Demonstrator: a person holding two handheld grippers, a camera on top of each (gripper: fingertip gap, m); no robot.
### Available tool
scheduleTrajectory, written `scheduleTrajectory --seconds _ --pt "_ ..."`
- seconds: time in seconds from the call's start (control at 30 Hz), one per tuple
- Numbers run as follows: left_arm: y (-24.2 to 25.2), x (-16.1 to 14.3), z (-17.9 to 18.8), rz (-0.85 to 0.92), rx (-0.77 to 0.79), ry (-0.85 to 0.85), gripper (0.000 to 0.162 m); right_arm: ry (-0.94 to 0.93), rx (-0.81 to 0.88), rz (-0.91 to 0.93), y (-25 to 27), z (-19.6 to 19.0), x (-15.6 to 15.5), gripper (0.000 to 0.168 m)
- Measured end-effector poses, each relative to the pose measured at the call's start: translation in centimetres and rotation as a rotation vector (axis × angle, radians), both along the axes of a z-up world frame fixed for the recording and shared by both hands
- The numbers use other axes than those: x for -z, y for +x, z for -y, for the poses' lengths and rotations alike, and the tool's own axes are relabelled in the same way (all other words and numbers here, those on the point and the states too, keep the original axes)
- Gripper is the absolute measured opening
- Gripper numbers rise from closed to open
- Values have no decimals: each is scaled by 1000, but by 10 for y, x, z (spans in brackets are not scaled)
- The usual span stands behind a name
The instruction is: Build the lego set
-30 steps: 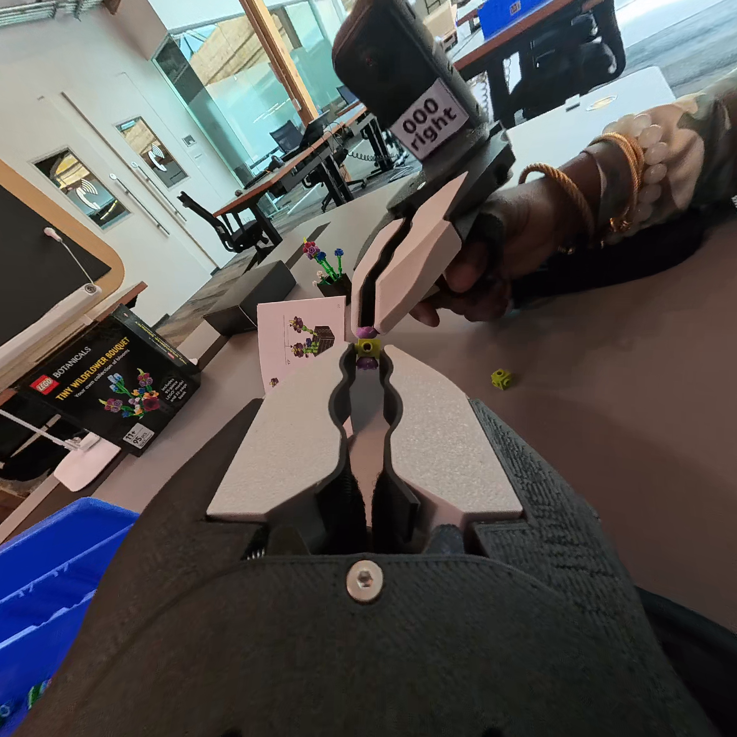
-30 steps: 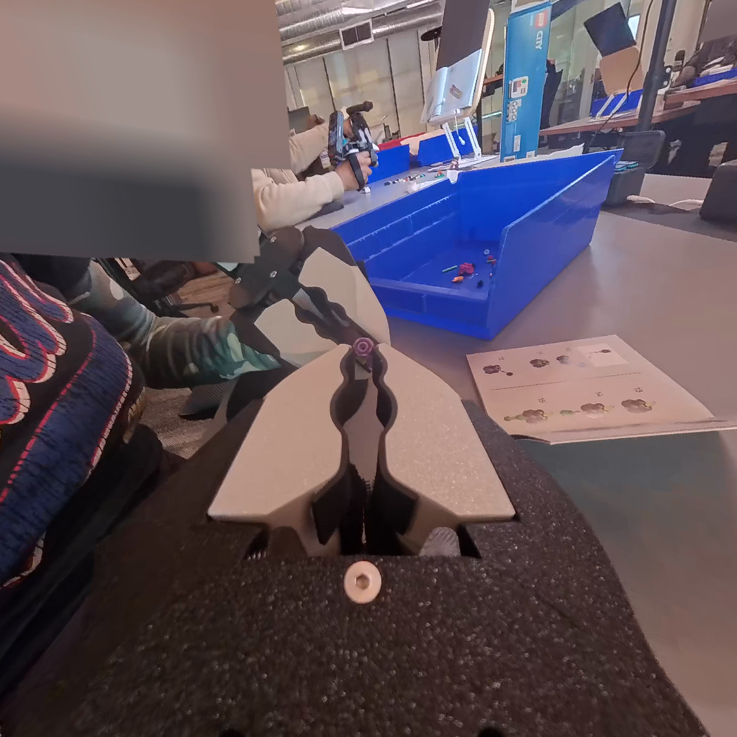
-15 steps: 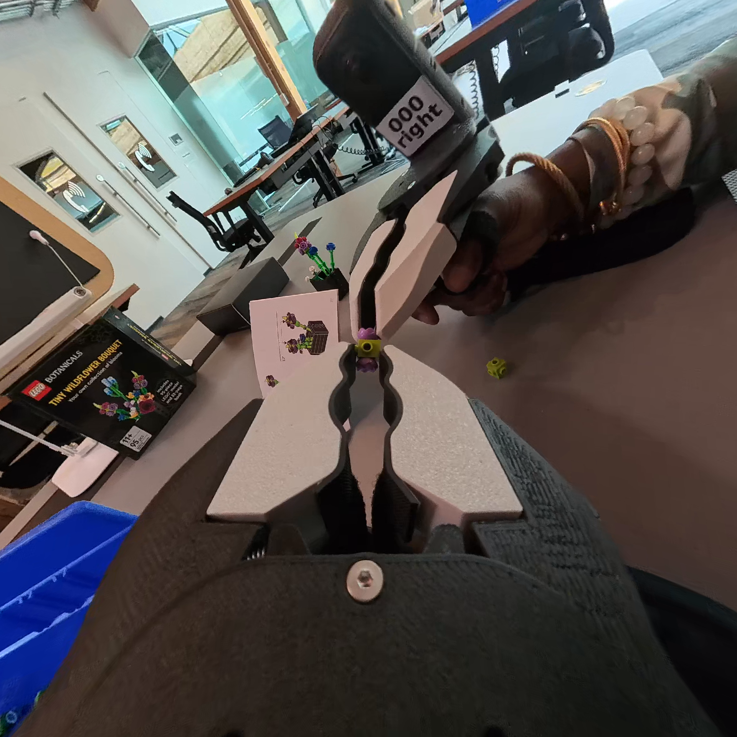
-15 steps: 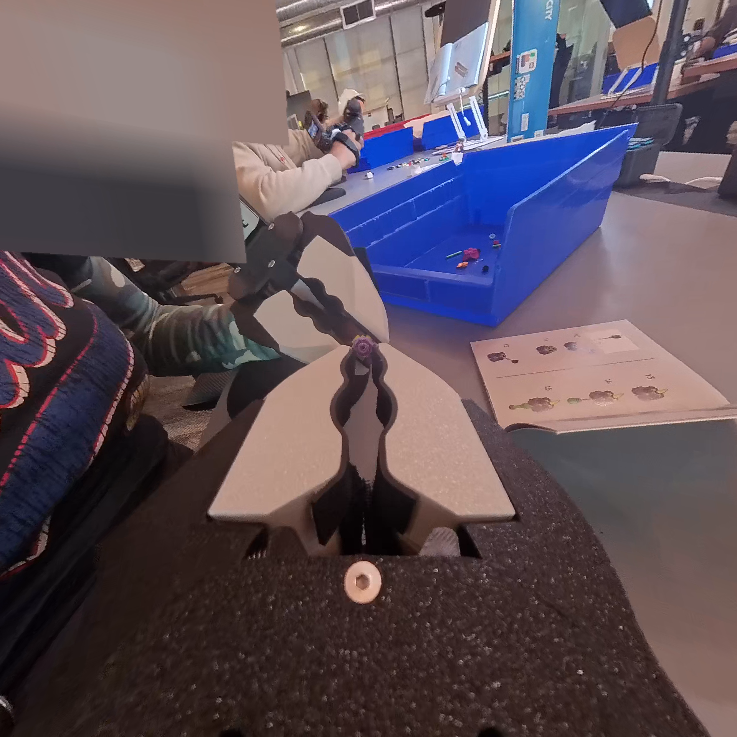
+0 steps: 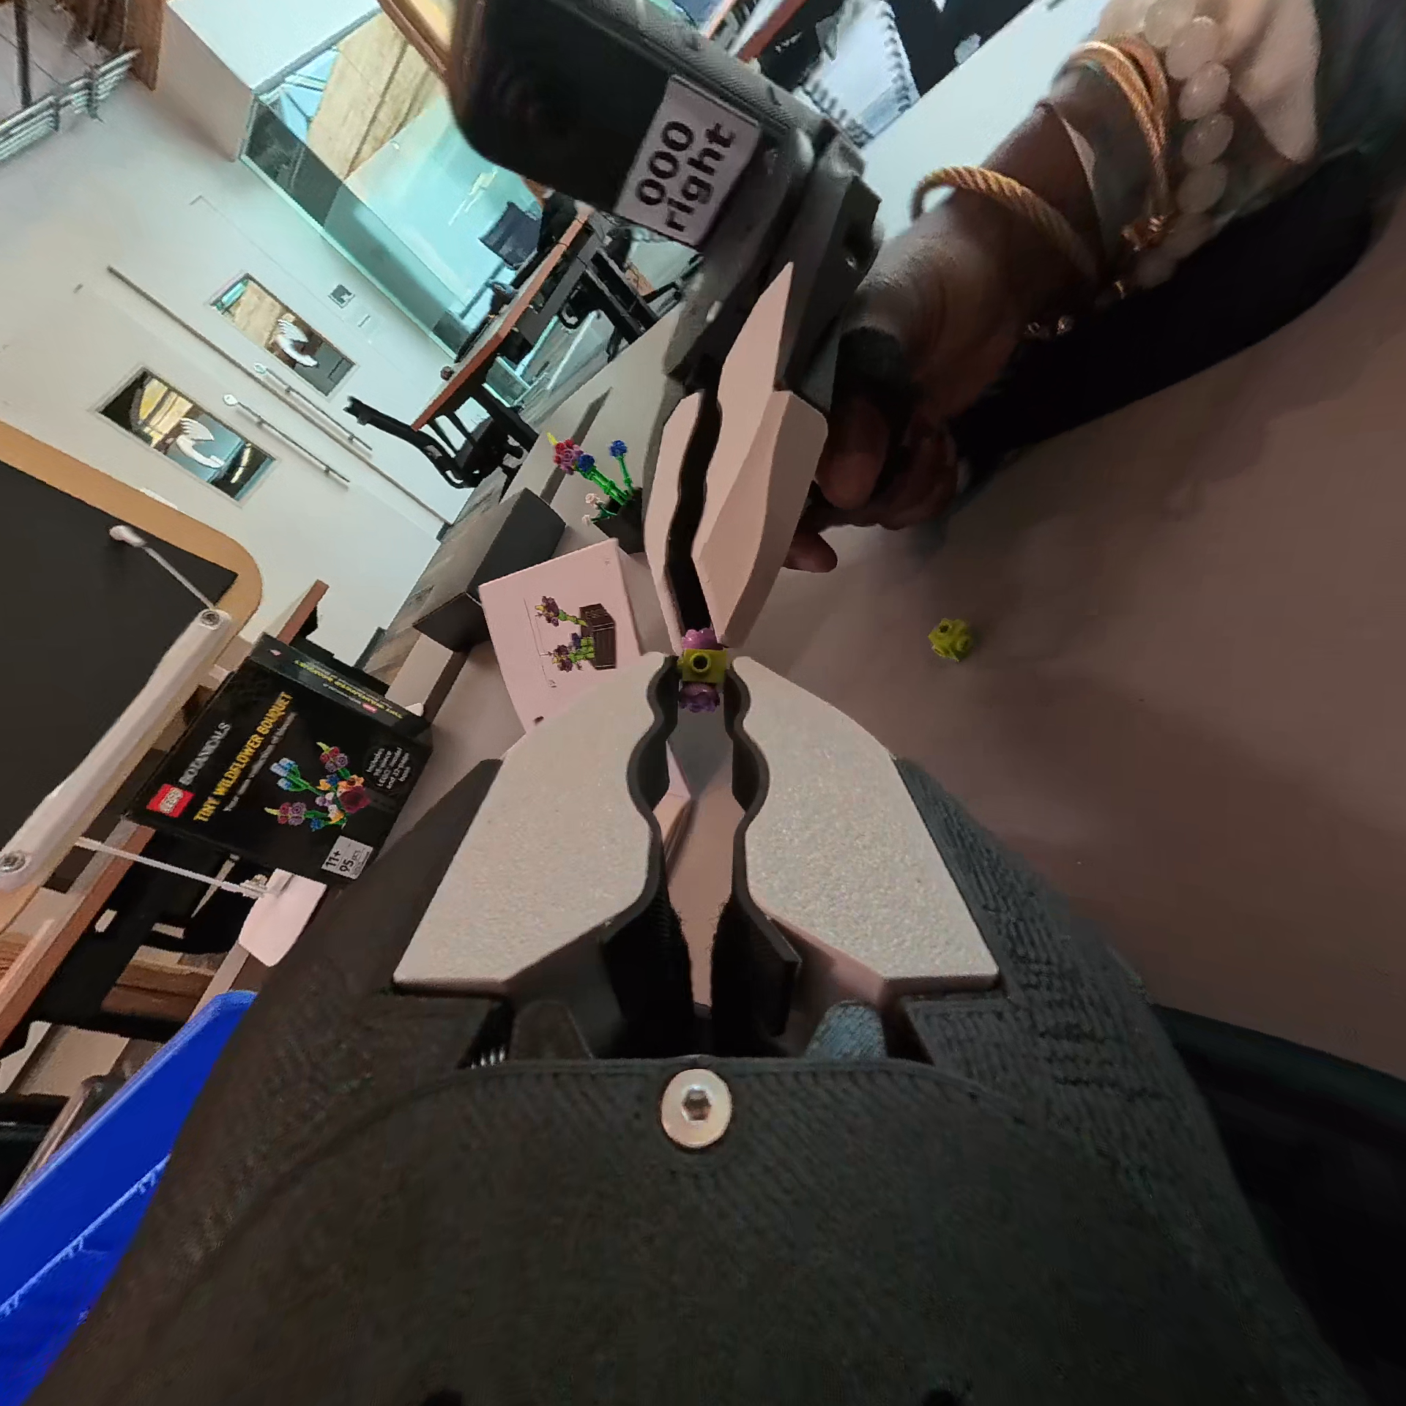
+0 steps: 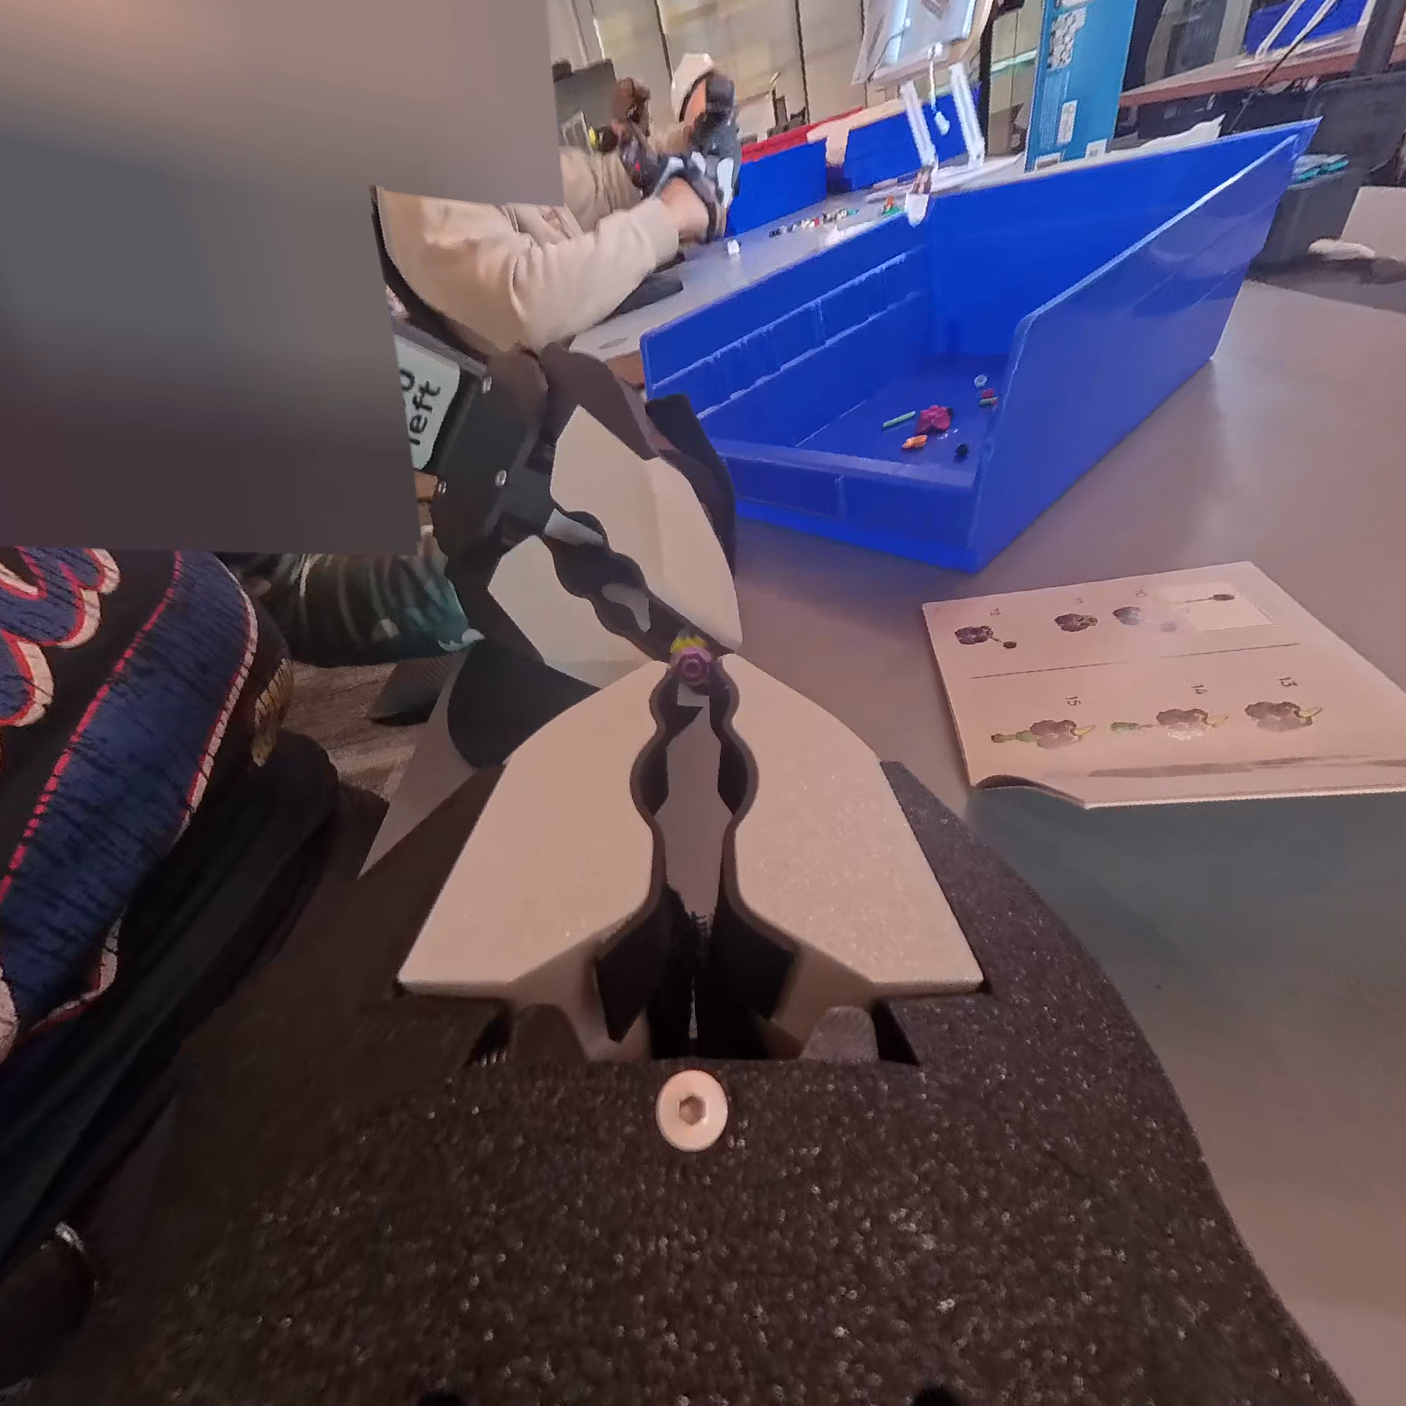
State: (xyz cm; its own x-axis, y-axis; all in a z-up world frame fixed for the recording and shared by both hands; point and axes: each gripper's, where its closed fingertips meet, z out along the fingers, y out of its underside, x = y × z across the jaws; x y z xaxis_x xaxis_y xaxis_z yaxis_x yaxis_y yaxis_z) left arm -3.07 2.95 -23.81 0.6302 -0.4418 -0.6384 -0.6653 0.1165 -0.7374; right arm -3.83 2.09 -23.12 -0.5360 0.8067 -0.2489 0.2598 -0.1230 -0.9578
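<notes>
In the left wrist view my left gripper [image 5: 700, 675] is shut on a small lime-green brick [image 5: 703, 665] with a purple flower piece [image 5: 698, 695] on its near side. My right gripper [image 5: 696, 630] comes down from above, shut on a second purple flower piece [image 5: 698, 637] that touches the top of the lime brick. In the right wrist view my right gripper [image 6: 691, 675] holds that purple flower [image 6: 691, 666] against the lime brick [image 6: 683, 645], tip to tip with the left gripper's fingers [image 6: 654, 532]. Both are held above the grey table [image 5: 1141, 761].
A loose lime-green piece [image 5: 951, 637] lies on the table to the right. An instruction booklet [image 5: 563, 631] [image 6: 1141, 685], a black set box [image 5: 289, 776] and a built flower pot [image 5: 601, 479] stand behind. A blue bin [image 6: 1103, 342] holds several loose pieces. Another person works at a far table. Less than 4 cm separates the two grippers' tips.
Both grippers stay shut and tip to tip. The left view has rolled, so the right gripper now stands steeper above the brick. In the right view the left gripper is closer and the lime brick shows.
</notes>
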Motion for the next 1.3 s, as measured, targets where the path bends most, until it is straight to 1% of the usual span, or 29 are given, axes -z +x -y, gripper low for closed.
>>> scheduleTrajectory --seconds 0.03,0.1,0.17,0.2,0.27,0.37,0.57,0.67,0.8,0.87,0.97,1.07,1.3 --pt "-1 -4 -1 22 -9 15 12 -29 7 -20 -1 -2 -5 8" --pt "2 -23 -3 126 10 81 14 -196 -28 -65 -1 -2 -25 8" --pt "1 -46 -3 231 22 161 29 -408 -83 -99 1 -3 -44 8" --pt "-1 -52 -2 264 30 183 32 -483 -120 -92 3 -1 -47 8" --pt "0 -53 4 333 81 177 35 -606 -179 -64 6 2 -49 8" --pt "5 -57 11 391 143 187 32 -745 -243 -53 9 2 -55 8" --pt "12 -54 8 386 145 153 24 -753 -265 -45 9 7 -54 8" --pt "12 -55 9 406 150 139 13 -741 -260 -46 8 7 -53 8" --pt "10 -54 8 419 143 117 13 -727 -246 -62 7 6 -54 8" --pt "6 -57 8 439 130 132 21 -723 -247 -78 8 6 -56 8" --pt "6 -57 8 457 139 111 20 -726 -257 -92 9 7 -58 8" --pt "8 -57 10 452 154 115 12 -730 -257 -96 9 6 -59 8" --pt "8 -58 10 496 165 96 17 -708 -245 -110 9 7 -59 8"
